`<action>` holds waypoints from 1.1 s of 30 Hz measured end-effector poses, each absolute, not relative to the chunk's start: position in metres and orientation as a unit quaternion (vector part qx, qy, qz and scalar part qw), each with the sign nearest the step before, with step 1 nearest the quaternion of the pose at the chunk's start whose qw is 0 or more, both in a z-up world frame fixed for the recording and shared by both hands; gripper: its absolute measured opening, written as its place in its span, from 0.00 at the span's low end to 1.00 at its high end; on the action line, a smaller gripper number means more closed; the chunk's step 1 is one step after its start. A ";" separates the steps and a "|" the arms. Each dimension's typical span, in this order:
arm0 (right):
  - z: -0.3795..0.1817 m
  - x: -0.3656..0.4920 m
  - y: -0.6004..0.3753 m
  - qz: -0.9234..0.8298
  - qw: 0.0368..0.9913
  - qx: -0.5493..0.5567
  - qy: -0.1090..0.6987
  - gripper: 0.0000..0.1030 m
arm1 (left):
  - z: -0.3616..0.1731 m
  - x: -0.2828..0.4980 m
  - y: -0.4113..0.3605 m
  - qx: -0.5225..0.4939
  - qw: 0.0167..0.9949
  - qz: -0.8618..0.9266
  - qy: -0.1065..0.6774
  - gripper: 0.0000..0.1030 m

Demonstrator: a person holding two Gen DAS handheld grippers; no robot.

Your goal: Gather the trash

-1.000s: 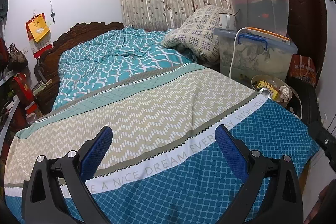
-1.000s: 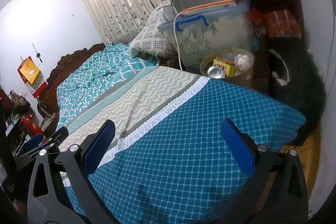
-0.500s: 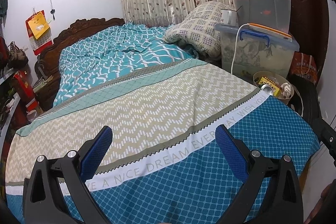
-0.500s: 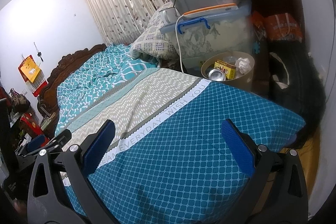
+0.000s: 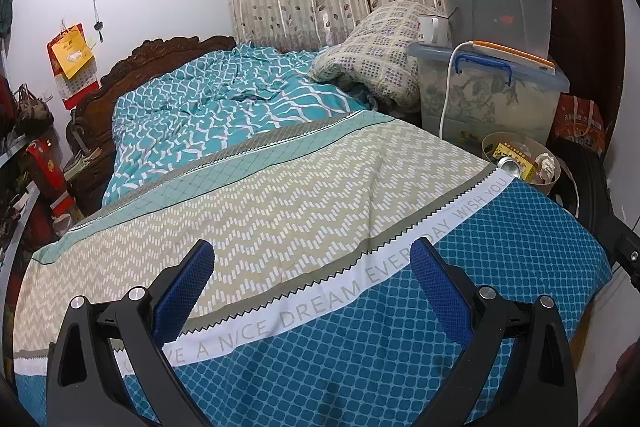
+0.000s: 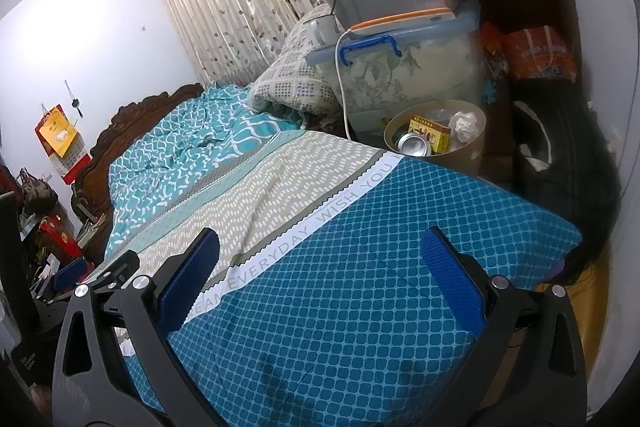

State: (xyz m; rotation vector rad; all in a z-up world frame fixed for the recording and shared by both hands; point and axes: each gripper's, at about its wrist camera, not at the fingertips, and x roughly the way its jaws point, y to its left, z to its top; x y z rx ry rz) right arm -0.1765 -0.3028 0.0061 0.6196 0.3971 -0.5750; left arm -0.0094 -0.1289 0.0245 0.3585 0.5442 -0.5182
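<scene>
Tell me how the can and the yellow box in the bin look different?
The can is shiny silver metal and round; the yellow box is cardboard with flat sides and red print. The can lies tipped with its round end facing the camera; the box stands more upright behind it. Both sit inside the tan bin beside the bed, next to a crumpled white paper.

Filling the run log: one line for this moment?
left gripper: open, empty | right gripper: open, empty | bin: holds can, box, paper
</scene>
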 end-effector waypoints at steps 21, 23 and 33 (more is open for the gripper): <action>0.006 -0.176 -0.303 -0.277 0.893 0.298 0.192 0.97 | 0.025 -0.011 -0.127 0.174 0.916 -0.249 0.264 0.92; 0.007 -0.176 -0.303 -0.277 0.893 0.298 0.192 0.97 | 0.025 -0.011 -0.127 0.174 0.916 -0.249 0.264 0.92; 0.008 -0.174 -0.304 -0.277 0.893 0.299 0.193 0.97 | 0.026 -0.011 -0.128 0.175 0.915 -0.249 0.264 0.92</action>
